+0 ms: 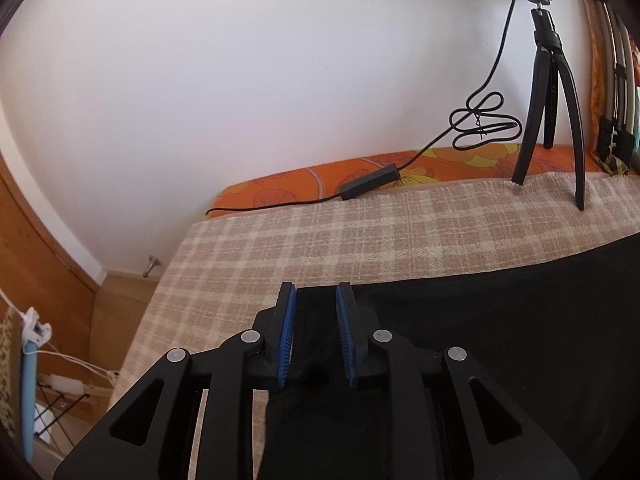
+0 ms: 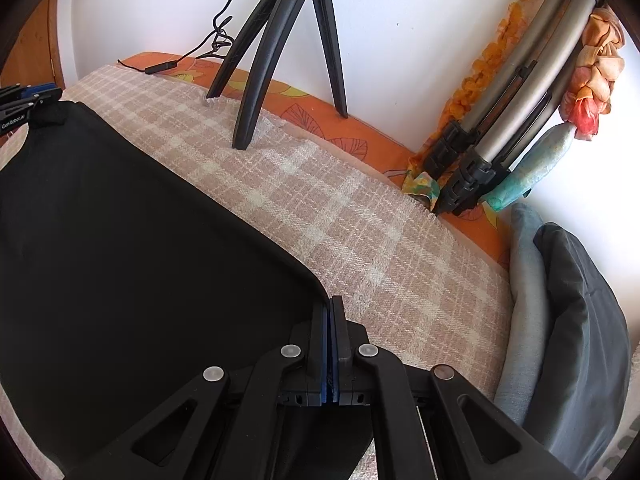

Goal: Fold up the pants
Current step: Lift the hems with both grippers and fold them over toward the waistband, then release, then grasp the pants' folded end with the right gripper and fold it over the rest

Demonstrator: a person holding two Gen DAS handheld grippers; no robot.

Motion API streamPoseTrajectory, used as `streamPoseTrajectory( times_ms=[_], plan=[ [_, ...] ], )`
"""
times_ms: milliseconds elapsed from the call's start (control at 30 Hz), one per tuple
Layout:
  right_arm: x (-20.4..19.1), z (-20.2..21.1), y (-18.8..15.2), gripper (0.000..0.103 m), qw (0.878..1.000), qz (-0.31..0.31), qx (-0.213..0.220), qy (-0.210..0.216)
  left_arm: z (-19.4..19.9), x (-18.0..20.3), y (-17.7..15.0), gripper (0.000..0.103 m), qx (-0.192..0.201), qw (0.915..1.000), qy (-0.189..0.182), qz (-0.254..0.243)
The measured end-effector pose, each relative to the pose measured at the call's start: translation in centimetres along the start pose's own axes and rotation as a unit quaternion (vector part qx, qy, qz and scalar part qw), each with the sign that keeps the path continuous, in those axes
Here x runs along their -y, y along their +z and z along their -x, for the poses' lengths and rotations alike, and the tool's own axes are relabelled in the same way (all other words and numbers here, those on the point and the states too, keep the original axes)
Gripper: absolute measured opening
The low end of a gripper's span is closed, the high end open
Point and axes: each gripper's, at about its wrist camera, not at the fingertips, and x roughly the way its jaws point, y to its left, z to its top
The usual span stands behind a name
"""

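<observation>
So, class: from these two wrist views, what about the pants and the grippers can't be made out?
- Left wrist view: the pants run off the right and bottom edges, so their full shape is unknown.
- Left wrist view: whether the left gripper, jaws apart, touches the cloth is unclear; black on black.
- Right wrist view: the right gripper hides the pinched edge.
- Neither view shows waistband or leg ends.
</observation>
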Motion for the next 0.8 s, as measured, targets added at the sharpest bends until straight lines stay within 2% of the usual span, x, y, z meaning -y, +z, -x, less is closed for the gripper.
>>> streamPoseTrajectory(
  times_ms=[167, 300, 433, 533, 600, 633, 700, 800],
  plan=[
    [0.2, -0.4, 0.3, 0.000, 1.000, -0.015, -0.007, -0.003, 2.5, -4.6, -0.1, 0.032, 0.012, 0.9997, 0.000, 0.021],
    [0.4, -0.5, 0.4, 0.000, 1.000, -0.024, -0.009, -0.015, 4.5, -7.2, -2.1, 0.033, 0.015, 0.9997, -0.004, 0.019],
    [1.6, 0.7, 0.4, 0.035, 0.998, -0.045, 0.002, -0.033, 6.6, -7.9, -5.4, 0.034, 0.007, 0.9997, -0.024, 0.007],
    [2.4, 2.8, -0.2, 0.041, 0.998, -0.056, 0.017, -0.025, 8.4, -7.5, -8.2, 0.037, 0.005, 0.9992, -0.040, -0.006],
    [2.4, 4.7, -0.9, 0.049, 0.998, -0.055, 0.030, -0.022, 9.4, -7.4, -9.9, 0.038, 0.001, 0.9984, -0.057, 0.000],
    [2.2, 5.8, -1.4, 0.053, 0.998, -0.049, 0.038, -0.019, 9.8, -7.2, -10.7, 0.038, -0.001, 0.9978, -0.067, 0.003],
    [1.4, 8.1, -2.6, 0.056, 0.998, -0.030, 0.055, -0.011, 10.7, -6.4, -11.9, 0.038, -0.004, 0.9965, -0.084, 0.000],
    [-0.2, 11.3, -4.6, 0.056, 0.996, -0.004, 0.075, 0.040, 11.6, -5.0, -13.2, 0.038, -0.009, 0.9940, -0.108, -0.013]
  ],
)
